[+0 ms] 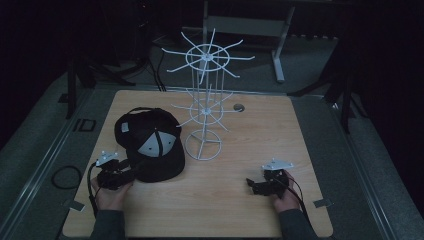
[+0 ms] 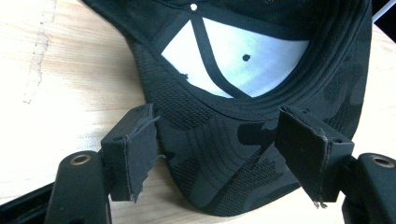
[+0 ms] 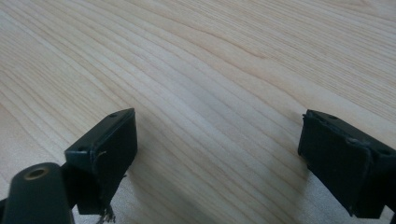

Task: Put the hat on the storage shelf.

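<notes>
A black camouflage cap (image 1: 150, 142) with white inner panels lies upside down on the left of the wooden table (image 1: 240, 155). My left gripper (image 1: 120, 176) sits at the cap's near left edge, held low. In the left gripper view its jaws stand open on either side of the cap's brim (image 2: 219, 158), the pads (image 2: 135, 154) close to the fabric without closing on it. My right gripper (image 1: 257, 186) rests near the table's front right, open, with bare wood between its pads (image 3: 109, 154). A white wire display rack (image 1: 205, 100) with spoke hooks stands upright beside the cap.
The rack's round base (image 1: 203, 145) sits just right of the cap. A small round grommet (image 1: 239, 107) is set in the table behind the rack. A metal stand (image 1: 277, 45) and dark floor lie beyond the far edge. A cable loop (image 1: 65, 176) lies off the left side.
</notes>
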Available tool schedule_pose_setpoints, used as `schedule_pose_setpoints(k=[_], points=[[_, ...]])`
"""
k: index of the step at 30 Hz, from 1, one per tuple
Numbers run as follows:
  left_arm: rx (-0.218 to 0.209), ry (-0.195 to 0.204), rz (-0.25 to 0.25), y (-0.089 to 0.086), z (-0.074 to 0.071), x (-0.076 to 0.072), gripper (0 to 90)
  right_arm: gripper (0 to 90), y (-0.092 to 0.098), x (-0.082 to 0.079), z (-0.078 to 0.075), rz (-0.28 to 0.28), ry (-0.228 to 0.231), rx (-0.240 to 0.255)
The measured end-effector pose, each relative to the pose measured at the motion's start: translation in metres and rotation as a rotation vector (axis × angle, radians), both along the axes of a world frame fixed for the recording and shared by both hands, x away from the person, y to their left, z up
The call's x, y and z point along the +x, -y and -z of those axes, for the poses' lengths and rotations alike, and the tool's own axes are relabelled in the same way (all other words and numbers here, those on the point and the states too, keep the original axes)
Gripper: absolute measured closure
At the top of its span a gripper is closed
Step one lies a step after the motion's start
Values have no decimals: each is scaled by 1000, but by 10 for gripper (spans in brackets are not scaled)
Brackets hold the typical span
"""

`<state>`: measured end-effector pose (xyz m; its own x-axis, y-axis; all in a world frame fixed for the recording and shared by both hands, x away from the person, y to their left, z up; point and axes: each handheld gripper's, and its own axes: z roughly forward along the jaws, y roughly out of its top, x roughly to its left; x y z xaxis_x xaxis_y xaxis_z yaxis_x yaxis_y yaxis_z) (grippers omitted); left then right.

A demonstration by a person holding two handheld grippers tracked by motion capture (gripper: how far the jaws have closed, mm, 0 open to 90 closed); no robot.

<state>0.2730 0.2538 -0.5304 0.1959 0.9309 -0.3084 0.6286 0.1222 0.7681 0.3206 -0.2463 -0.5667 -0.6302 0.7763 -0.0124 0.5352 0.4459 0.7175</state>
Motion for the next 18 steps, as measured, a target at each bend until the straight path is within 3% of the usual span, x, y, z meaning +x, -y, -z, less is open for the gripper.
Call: schedule_pose_setpoints(k=[18], points=[[10,-24,-7,-1,8,3,294,117,0,0,0,0,0,0]])
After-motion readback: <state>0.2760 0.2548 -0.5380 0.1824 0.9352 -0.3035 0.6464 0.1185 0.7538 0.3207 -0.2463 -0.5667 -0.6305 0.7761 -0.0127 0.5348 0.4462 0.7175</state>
